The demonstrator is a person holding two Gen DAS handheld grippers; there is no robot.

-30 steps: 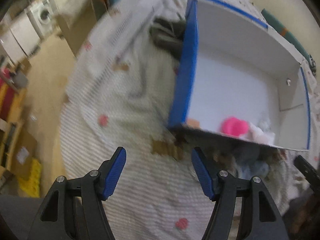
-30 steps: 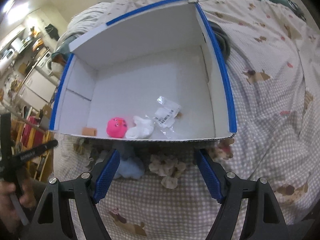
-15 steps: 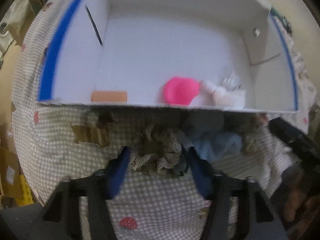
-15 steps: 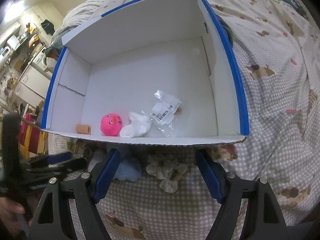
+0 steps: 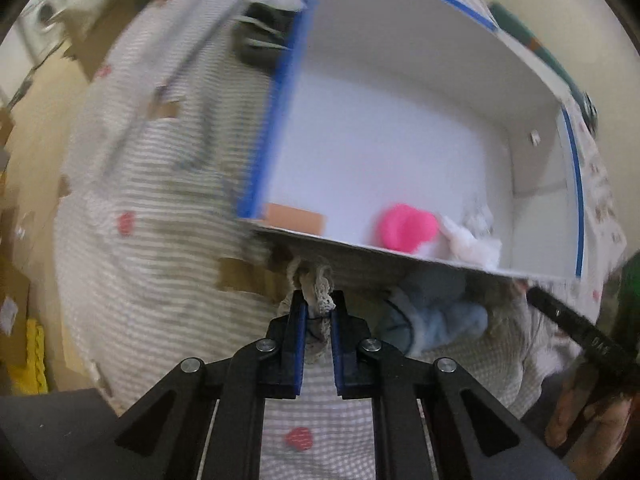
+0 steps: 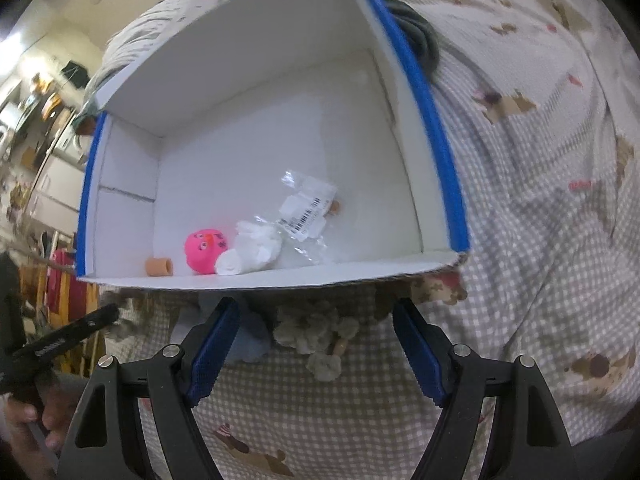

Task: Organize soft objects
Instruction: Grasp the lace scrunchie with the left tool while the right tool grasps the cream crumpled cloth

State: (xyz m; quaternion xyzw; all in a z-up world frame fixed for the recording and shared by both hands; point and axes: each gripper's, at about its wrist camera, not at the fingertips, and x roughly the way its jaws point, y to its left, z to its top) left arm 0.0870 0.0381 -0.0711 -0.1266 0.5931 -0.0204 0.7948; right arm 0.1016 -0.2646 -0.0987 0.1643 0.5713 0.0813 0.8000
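Left tool (image 5: 319, 307) just clamped onto lace scrunchie (image 5: 316, 286), right tool (image 6: 316, 322) wide, empty

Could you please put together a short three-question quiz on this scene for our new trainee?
1. What is pinched in the left gripper?
2. True or false: the pink ball lies outside the white box.
3. Which lies between the right gripper's open jaws? A) the tan tube B) the cream lace piece C) the barcoded plastic bag

Key:
1. A cream lace piece, just in front of the box's near wall.
2. False; it sits inside, beside a white cloth.
3. B, untouched by the pads.
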